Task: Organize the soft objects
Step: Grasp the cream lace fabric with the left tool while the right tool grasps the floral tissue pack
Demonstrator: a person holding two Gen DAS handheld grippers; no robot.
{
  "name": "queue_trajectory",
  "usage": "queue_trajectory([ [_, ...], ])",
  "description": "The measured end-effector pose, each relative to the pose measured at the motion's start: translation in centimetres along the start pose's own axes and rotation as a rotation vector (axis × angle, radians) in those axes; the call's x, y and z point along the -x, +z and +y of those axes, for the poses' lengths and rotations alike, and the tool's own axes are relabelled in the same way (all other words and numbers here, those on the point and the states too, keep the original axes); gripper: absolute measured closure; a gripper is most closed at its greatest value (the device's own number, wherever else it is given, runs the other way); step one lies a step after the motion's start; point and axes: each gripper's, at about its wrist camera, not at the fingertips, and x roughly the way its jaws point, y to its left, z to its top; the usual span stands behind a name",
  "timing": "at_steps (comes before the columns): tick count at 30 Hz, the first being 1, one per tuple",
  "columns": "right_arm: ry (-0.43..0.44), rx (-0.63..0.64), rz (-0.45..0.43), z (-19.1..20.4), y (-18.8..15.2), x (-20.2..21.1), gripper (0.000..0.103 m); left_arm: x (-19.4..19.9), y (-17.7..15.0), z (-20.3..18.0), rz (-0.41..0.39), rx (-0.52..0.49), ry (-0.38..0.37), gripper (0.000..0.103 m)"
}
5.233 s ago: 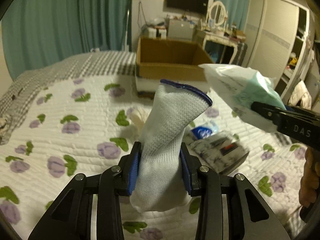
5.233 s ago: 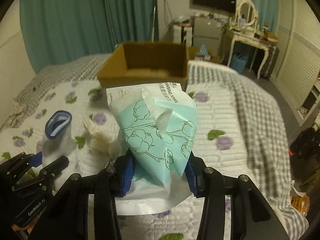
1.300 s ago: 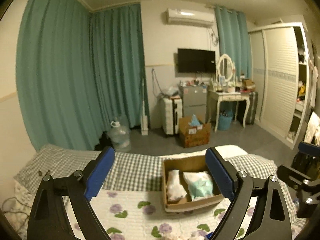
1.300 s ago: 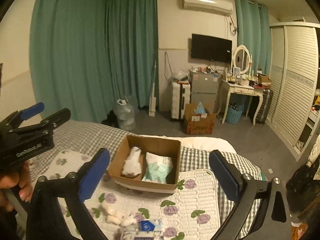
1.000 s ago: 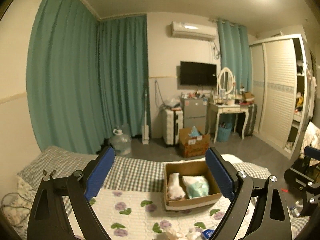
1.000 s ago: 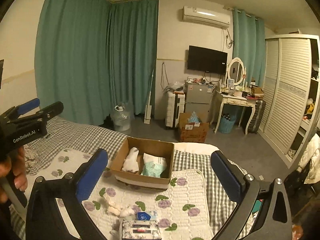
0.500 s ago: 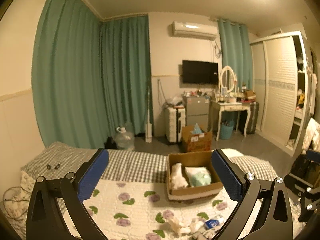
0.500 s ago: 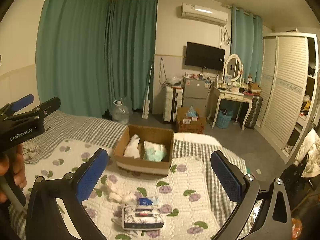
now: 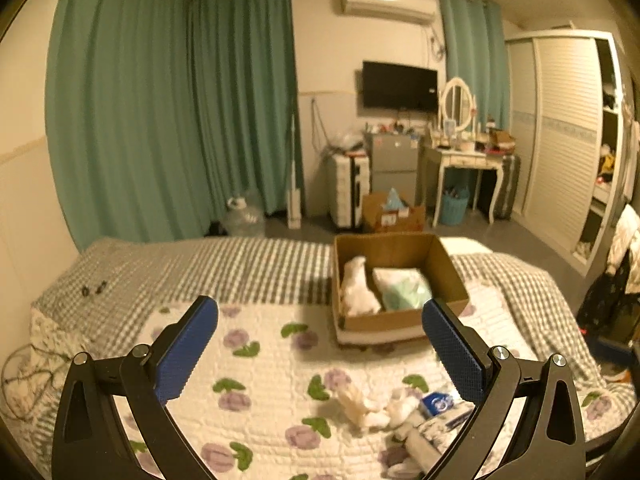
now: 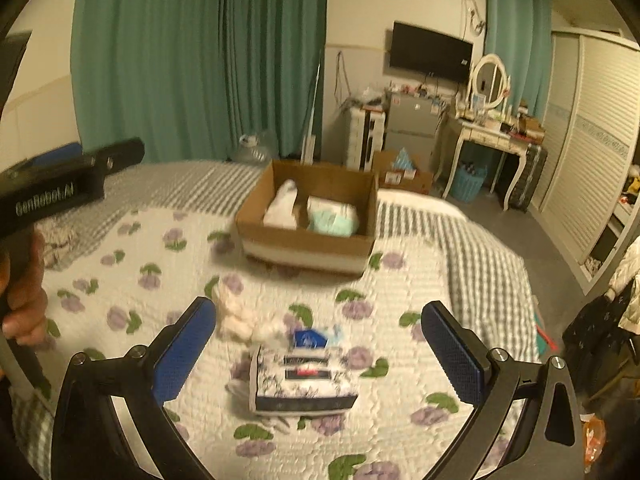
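Cardboard box sits on the bed toward its far end; inside, 2 items side by side: sock left, cotton-towel pack right. Nearer on the quilt, a tissue pack lies before the box, with a small packet just behind it and a crumpled cloth to its left. A dressing table stands on the floor beyond the bed, to the right.

Floor-length teal curtains fill the wall from nine to twelve o'clock. At one o'clock a black flat television hangs on the cream wall beneath a white air conditioner. A white dressing table with oval mirror stands just beside a white louvred wardrobe at three o'clock. The grey floor shows beyond the bed.
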Motion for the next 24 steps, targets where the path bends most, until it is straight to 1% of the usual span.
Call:
queue_trajectory([
  [8, 0.032, 0.016, 0.144, 2.0, -3.5, -6.2, 0.0, -4.6, -3.9, 0.7, 0.131, -0.009, 0.001, 0.0],
  [10, 0.045, 0.015, 0.172, 2.4, -4.1, -7.6, 0.0, -5.7, -4.8, 0.7, 0.162, -0.013, -0.001, 0.002],
  [11, 0.049, 0.02, 0.184, 2.7, -4.4, -8.3, 0.0, -6.4, -5.4, 0.7, 0.186, -0.014, -0.006, 0.006],
  [15, 0.023, 0.078, 0.233, 3.9, -5.8, -11.3, 0.0, -8.9, -7.4, 0.6, 0.266, -0.005, -0.038, 0.007],
  [17, -0.002, 0.109, 0.261, 4.1, -6.9, -13.0, 0.0, -10.2, -8.3, 0.3, 0.304, -0.027, -0.038, 0.007],
  [19, 0.007, 0.108, 0.308, 3.9, -8.0, -14.6, 0.0, -11.6, -9.4, -0.4, 0.34, -0.059, -0.036, 0.009],
  [21, 0.027, 0.092, 0.361, 3.4, -9.0, -16.0, 0.0, -12.9, -10.4, -0.8, 0.375, -0.069, -0.044, 0.009],
  [24, 0.058, 0.047, 0.385, 2.0, -9.6, -16.8, 0.002, -15.4, -12.3, -1.5, 0.456, -0.04, -0.07, 0.009],
])
